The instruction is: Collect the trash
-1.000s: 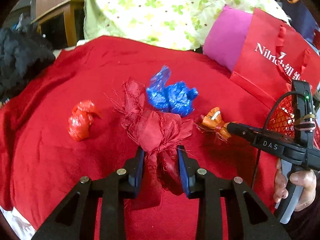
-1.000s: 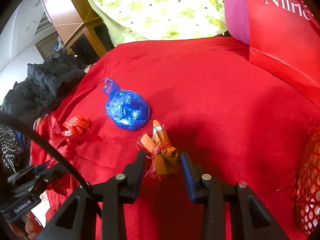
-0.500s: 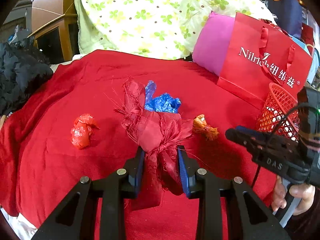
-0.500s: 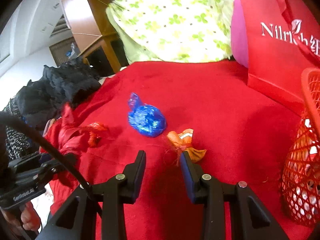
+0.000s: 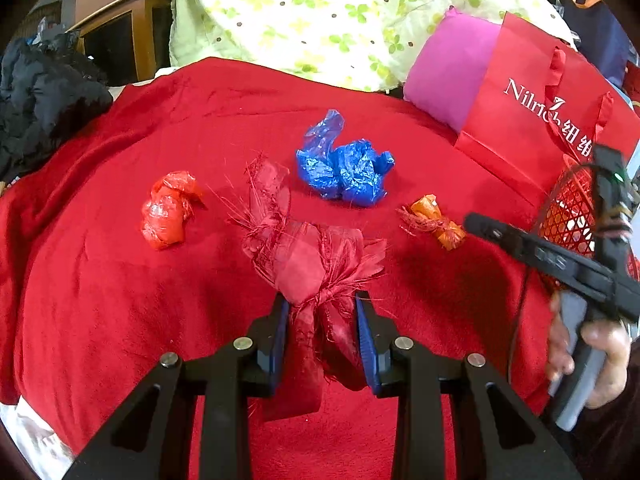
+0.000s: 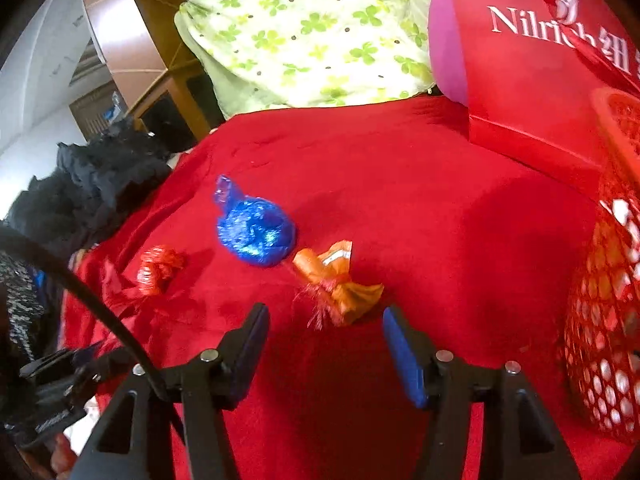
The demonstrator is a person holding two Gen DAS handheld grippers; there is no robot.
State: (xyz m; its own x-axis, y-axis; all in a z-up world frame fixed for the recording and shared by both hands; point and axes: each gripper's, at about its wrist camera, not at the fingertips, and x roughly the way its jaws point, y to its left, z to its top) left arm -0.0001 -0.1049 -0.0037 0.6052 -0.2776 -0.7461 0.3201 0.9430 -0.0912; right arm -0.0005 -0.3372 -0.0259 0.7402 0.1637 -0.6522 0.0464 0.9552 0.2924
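A frayed red fabric bundle sits low in the middle of the left wrist view, pinched between the blue pads of the left gripper, whose jaws are closed tight on its lower tail. In the right wrist view the right gripper has its jaws opening, with nothing pressed between the pads; the orange wrapper tied with red thread lies on the red blanket just beyond the fingertips, near centre frame. Up and left of it rests a crumpled blue plastic wad, and further left a small crumpled red plastic wad. At the right edge of that view stands a red mesh basket, and above it, in the upper right, a red paper shopping bag with white lettering against a pink cushion. A green clover-print quilt fills the top centre, and dark clothing is piled at the left.
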